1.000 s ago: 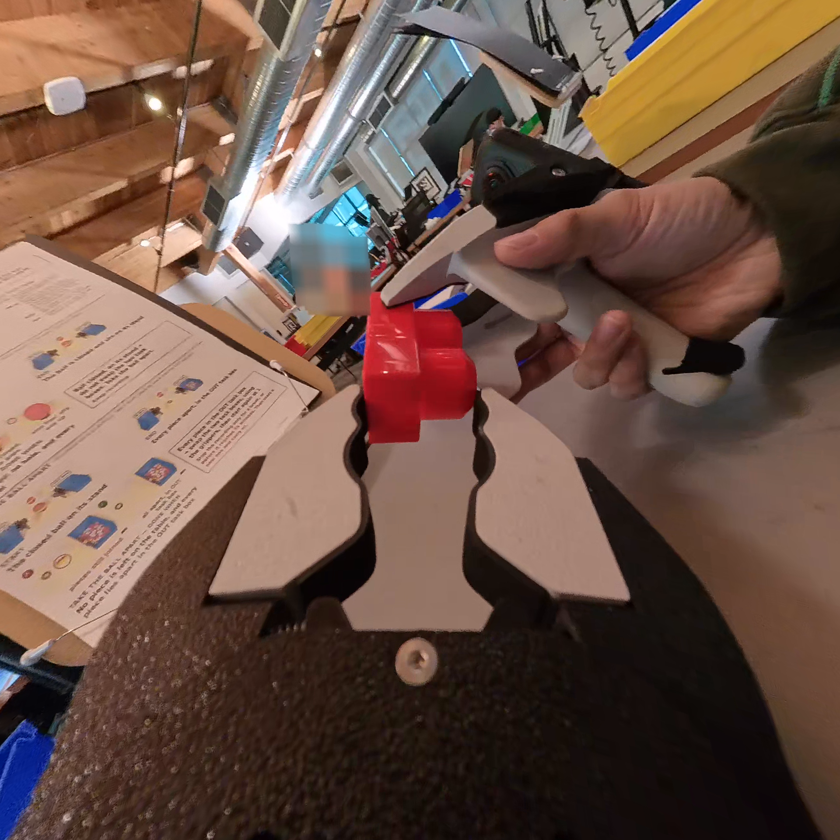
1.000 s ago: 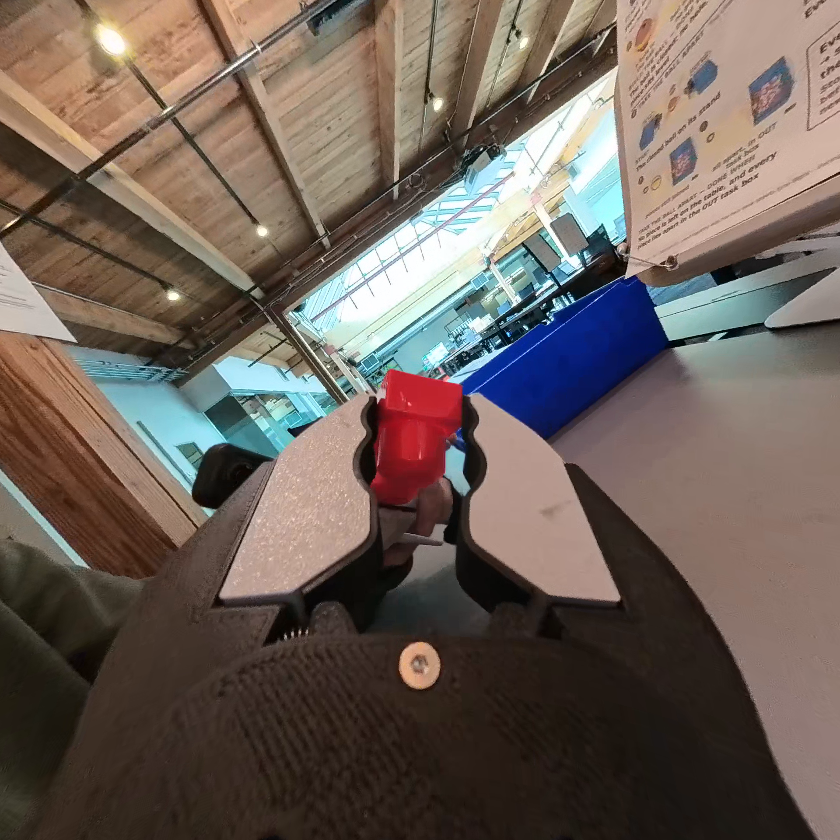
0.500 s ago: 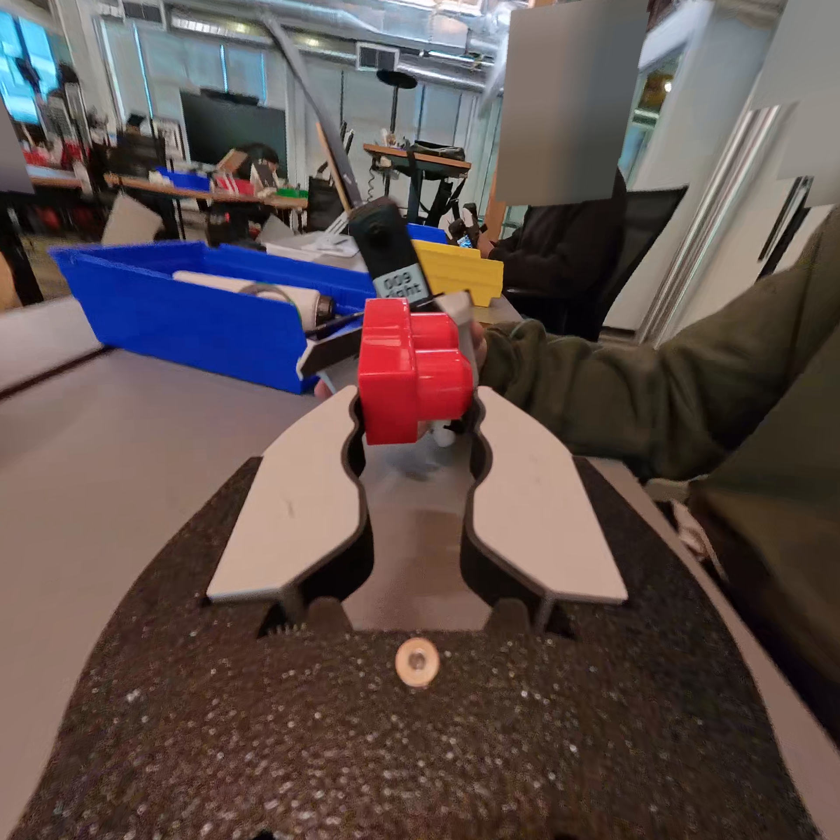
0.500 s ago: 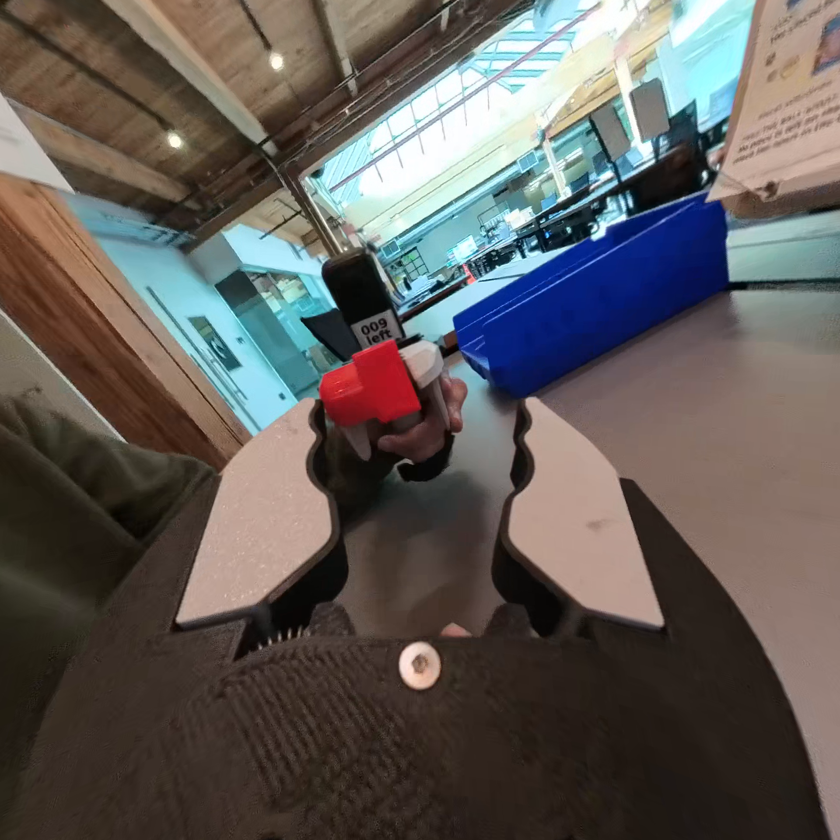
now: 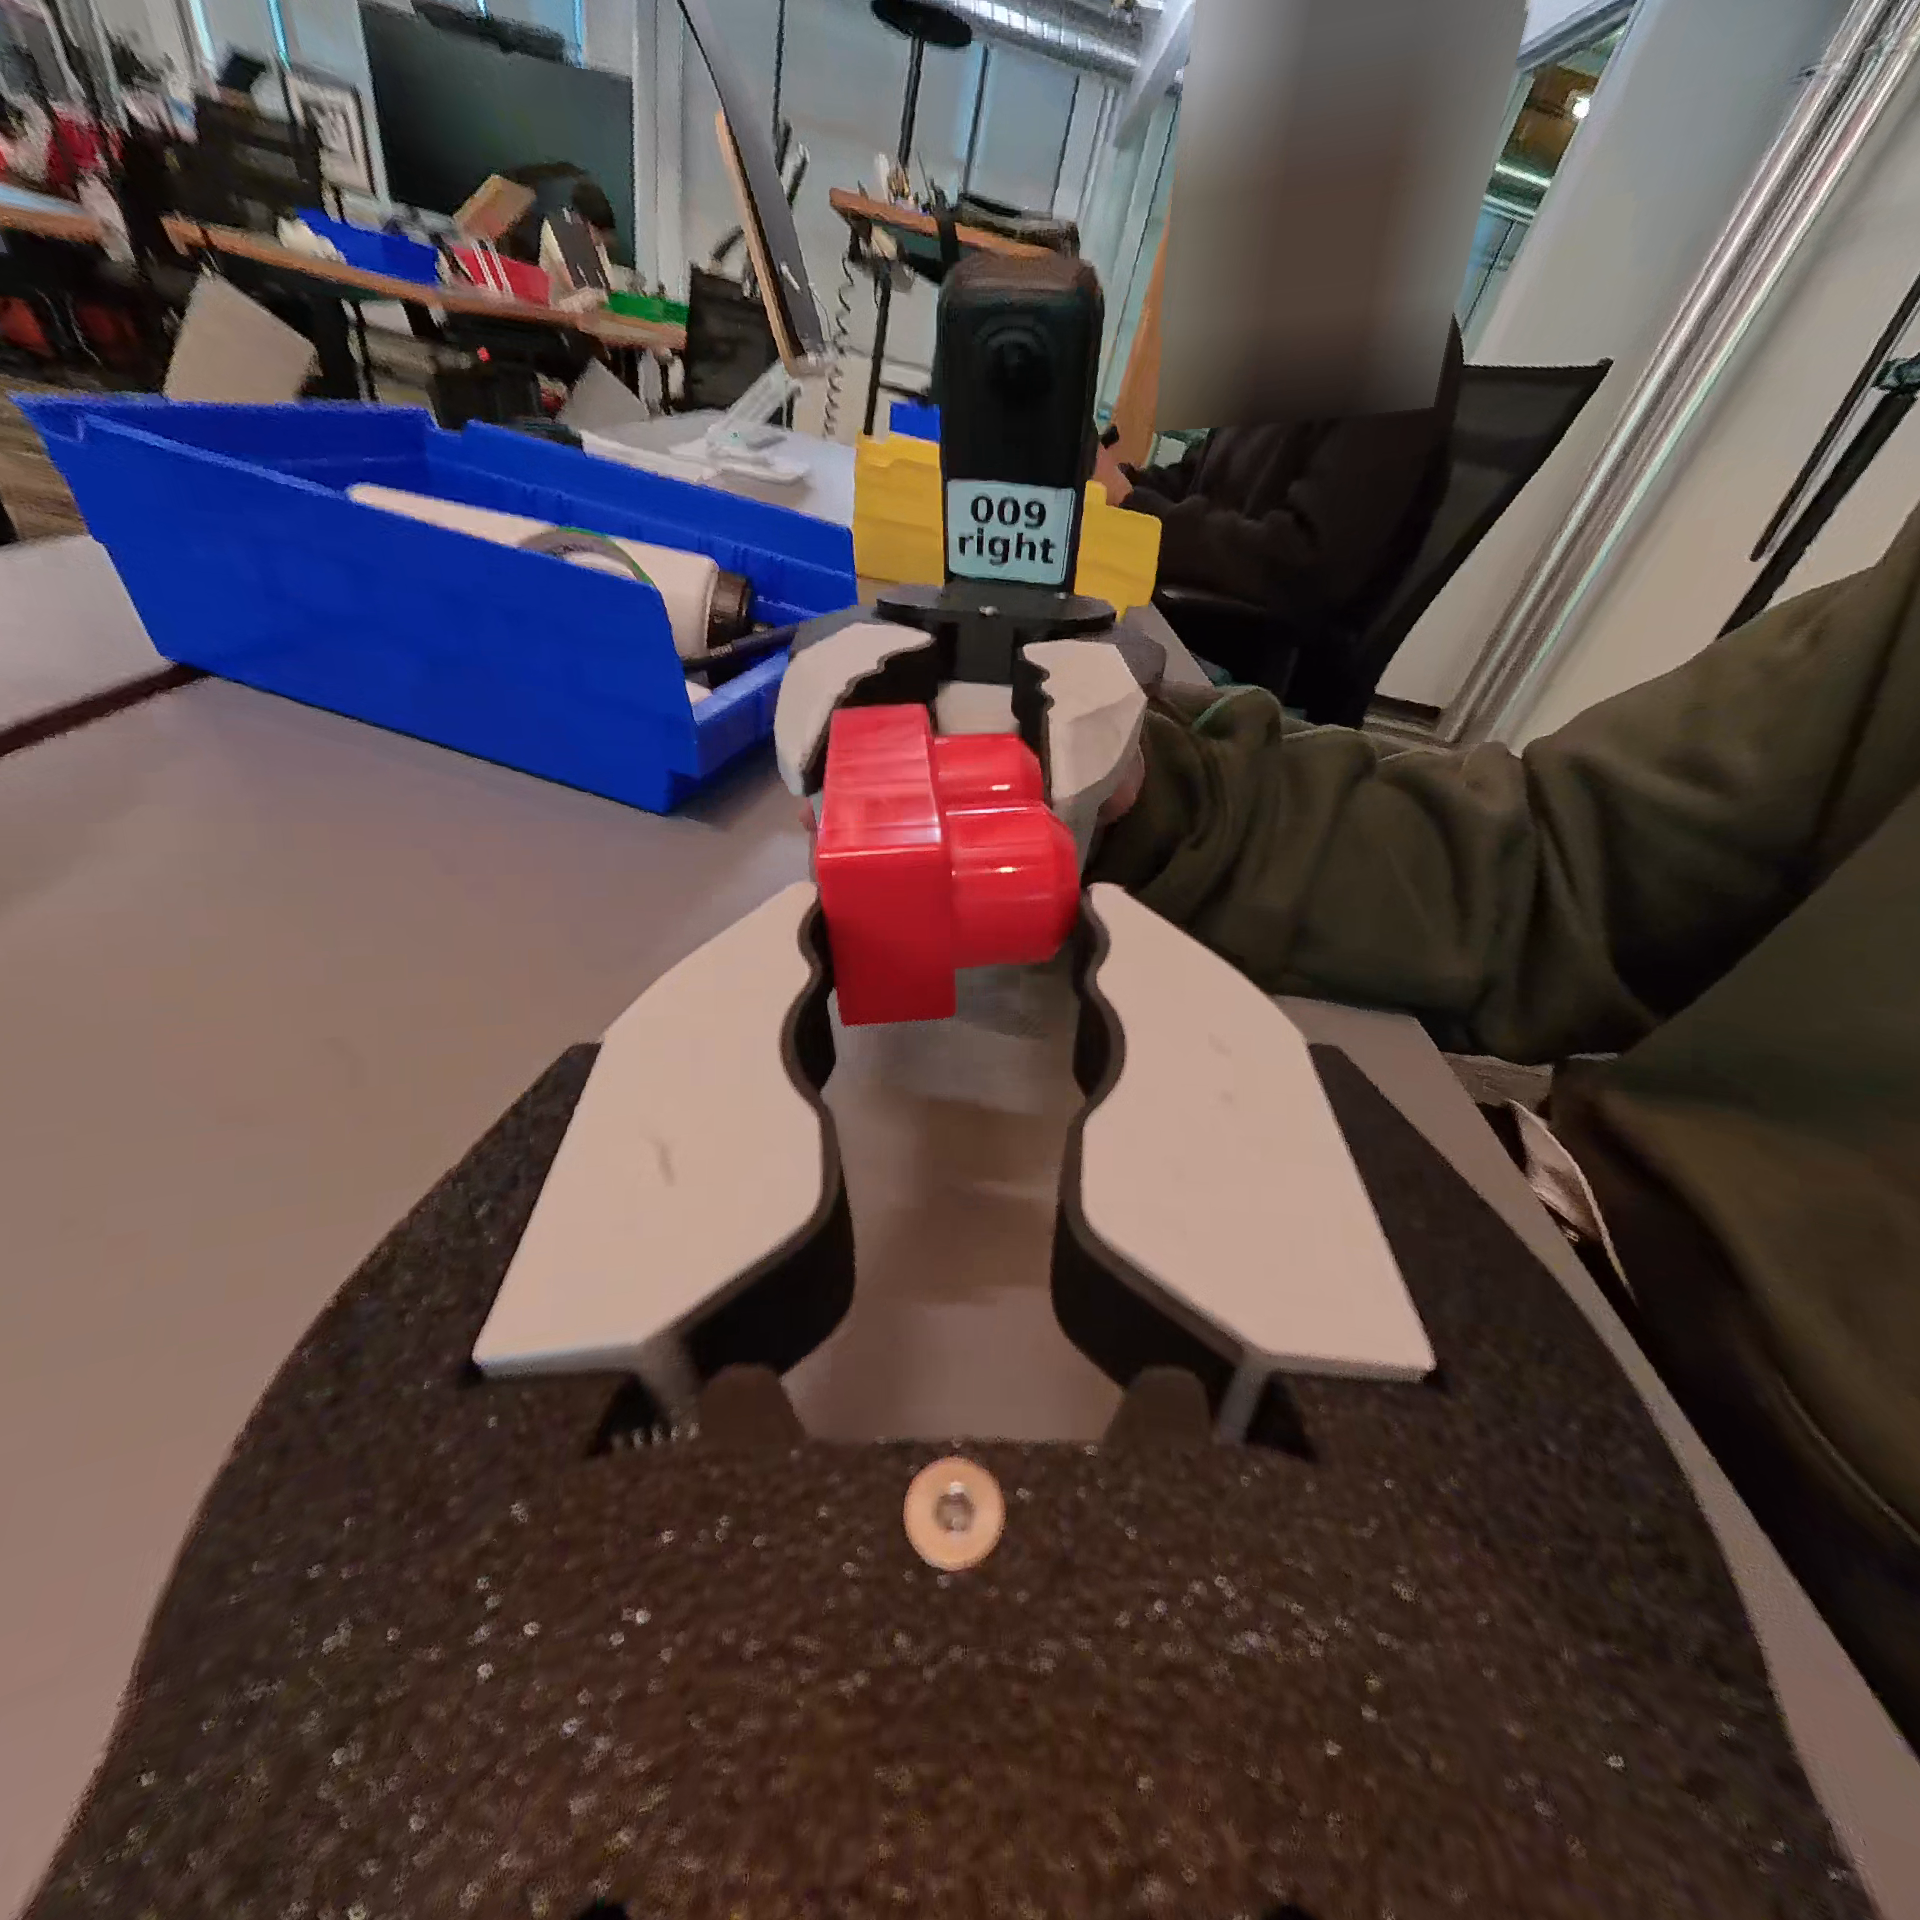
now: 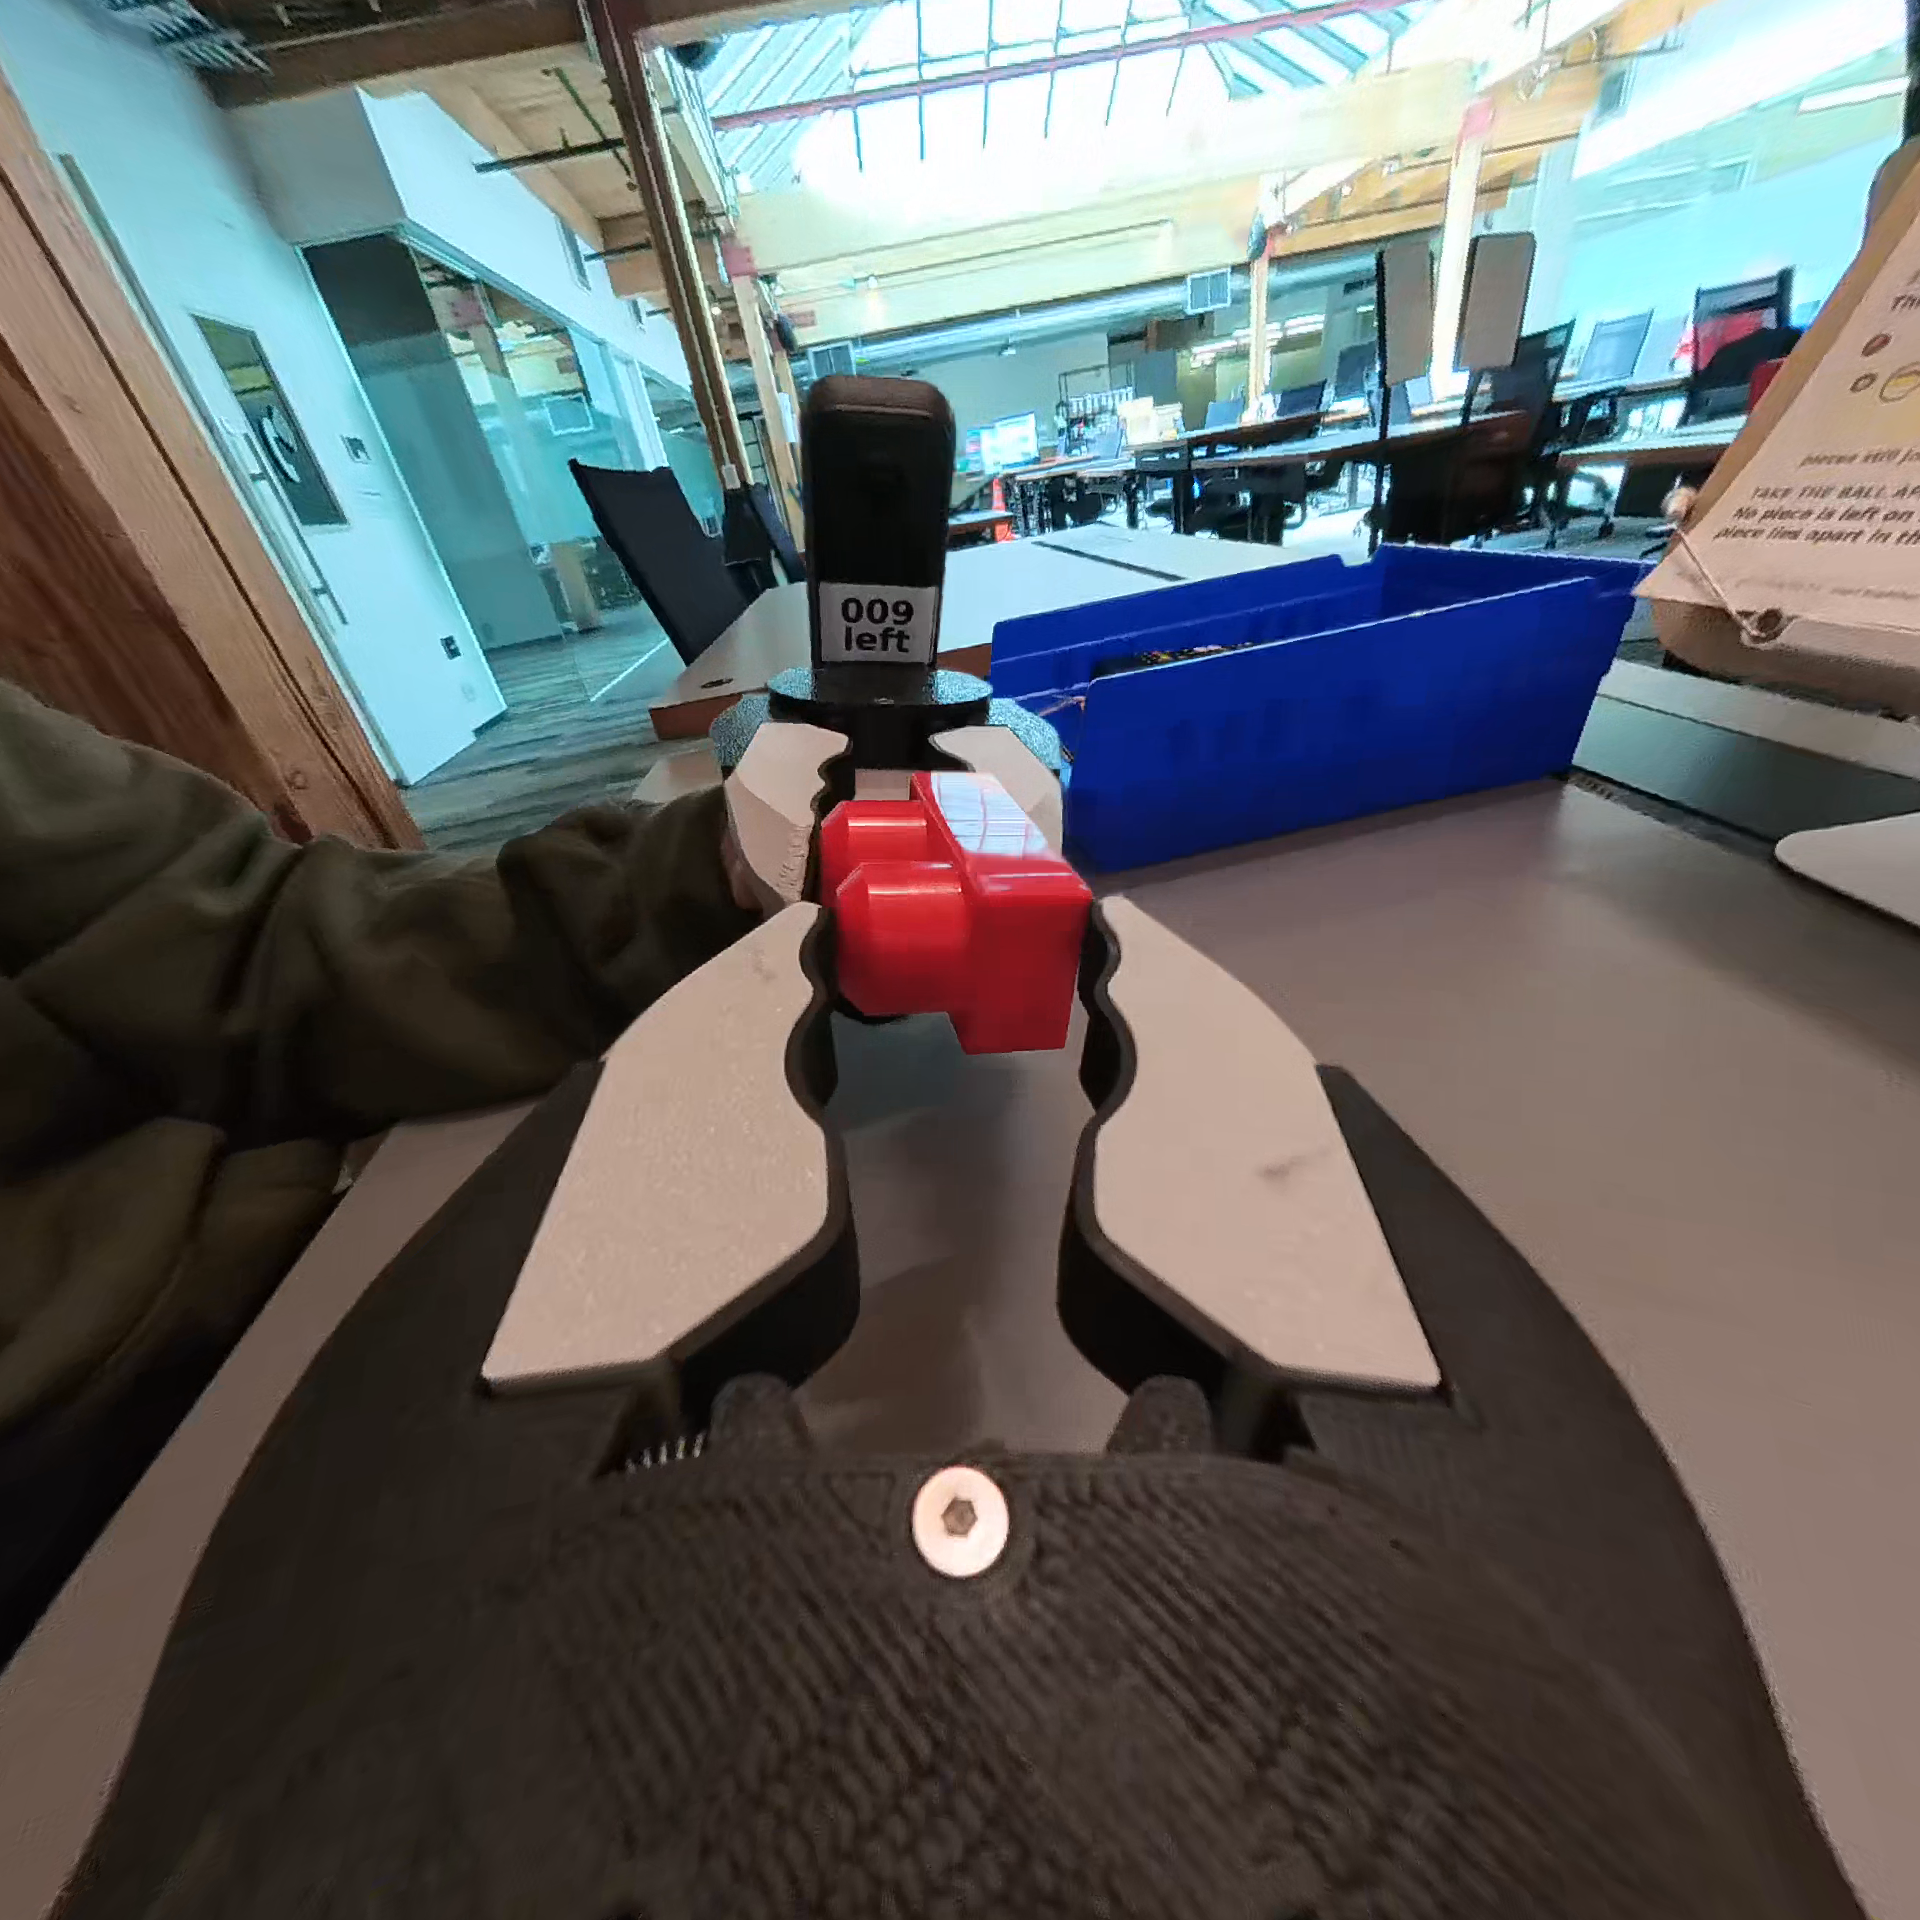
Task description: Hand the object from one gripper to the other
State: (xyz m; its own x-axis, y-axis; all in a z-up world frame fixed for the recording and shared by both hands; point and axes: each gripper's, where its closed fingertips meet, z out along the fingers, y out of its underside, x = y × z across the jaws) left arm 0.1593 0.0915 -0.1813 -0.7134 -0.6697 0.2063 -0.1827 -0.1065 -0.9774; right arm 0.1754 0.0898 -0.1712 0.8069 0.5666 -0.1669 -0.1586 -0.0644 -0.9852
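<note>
Over a grey tabletop (image 5: 312,935) with a blue plastic bin (image 5: 416,613) at ten o'clock, the left gripper (image 5: 945,914) and right gripper (image 6: 951,914) both clamp the chunky red plastic block (image 5: 935,862) at twelve o'clock.

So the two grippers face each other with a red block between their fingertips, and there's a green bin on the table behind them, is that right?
Not quite: the bin is blue, not green, as the right wrist view shows. The rest holds: the left gripper and the right gripper face each other with the red block between their fingertips, above the table.
</note>
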